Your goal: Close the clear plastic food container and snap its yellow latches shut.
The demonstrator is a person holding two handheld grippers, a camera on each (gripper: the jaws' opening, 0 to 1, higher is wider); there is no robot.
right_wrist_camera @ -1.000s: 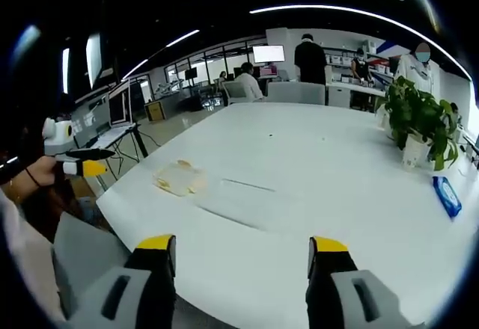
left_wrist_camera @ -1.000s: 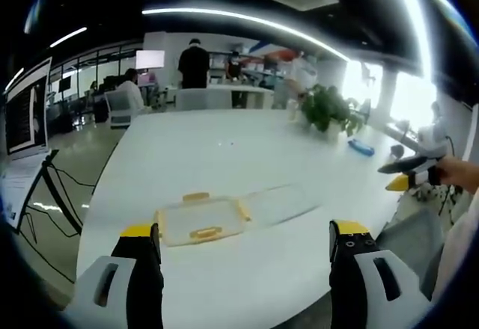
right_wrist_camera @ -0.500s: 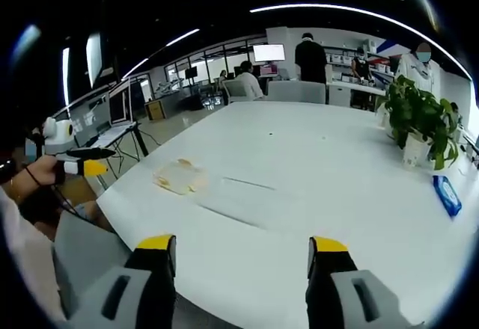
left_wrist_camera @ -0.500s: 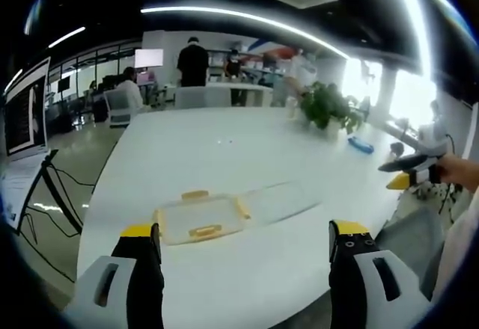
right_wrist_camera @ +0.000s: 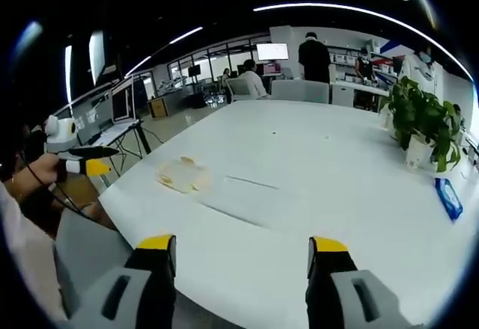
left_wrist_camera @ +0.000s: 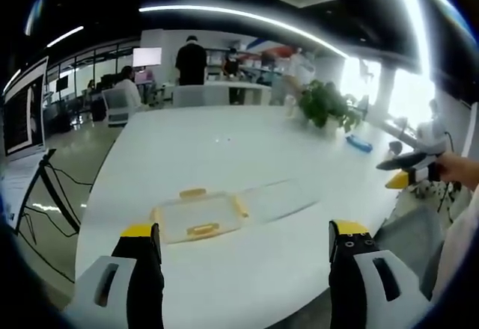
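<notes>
Clear plastic box (left_wrist_camera: 196, 218) sat open on the white table (left_wrist_camera: 224, 157), its lid (left_wrist_camera: 273, 200) lying flat beside it. The yellow latches (left_wrist_camera: 203, 230) were not snapped. My left gripper (left_wrist_camera: 243, 243) and right gripper (right_wrist_camera: 241, 254) both hung wide open, holding nothing, well back from the box. I judged nothing was done yet: closing the lid and snapping were all left.

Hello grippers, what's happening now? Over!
Left gripper and right gripper open, empty. Clear container open on white table, lid beside it.
</notes>
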